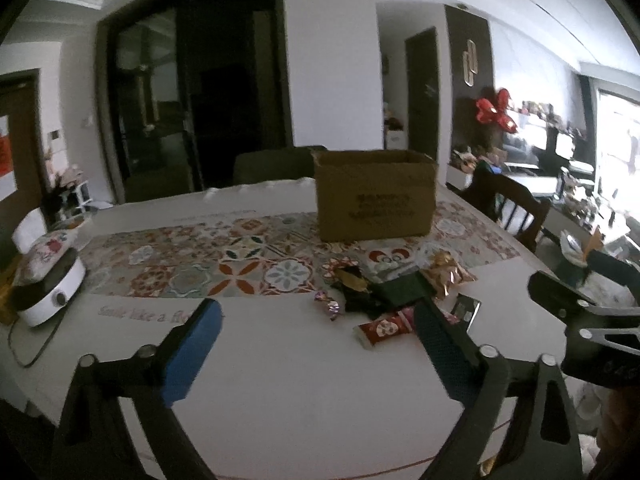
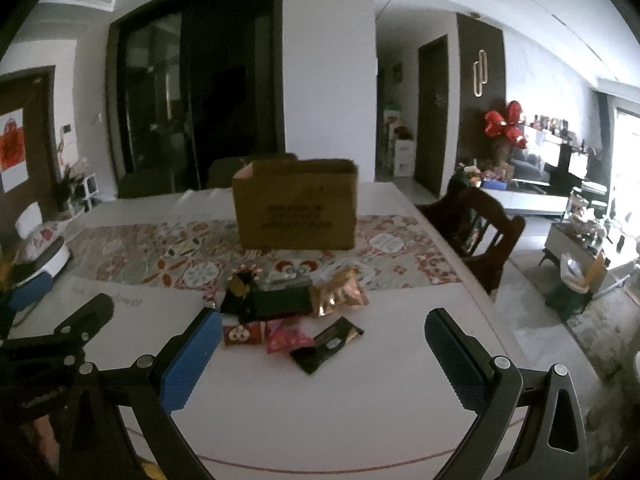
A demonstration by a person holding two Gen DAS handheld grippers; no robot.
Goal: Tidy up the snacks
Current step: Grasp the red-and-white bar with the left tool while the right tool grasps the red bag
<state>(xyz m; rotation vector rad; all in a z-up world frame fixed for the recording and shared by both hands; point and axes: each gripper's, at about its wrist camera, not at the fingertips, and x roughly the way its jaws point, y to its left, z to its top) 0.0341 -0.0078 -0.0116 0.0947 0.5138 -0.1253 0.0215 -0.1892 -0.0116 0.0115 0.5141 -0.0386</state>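
An open brown cardboard box stands at the middle of the right wrist frame, on a patterned floral runner, likely there to take in the snacks. The loose pile of foil and paper snack packets lies just below it on the white tabletop. The right hand-held gripper and the left hand-held gripper are both spread wide and hold nothing, short of the pile. A dark wooden chair stands at right; the room beyond is dim.
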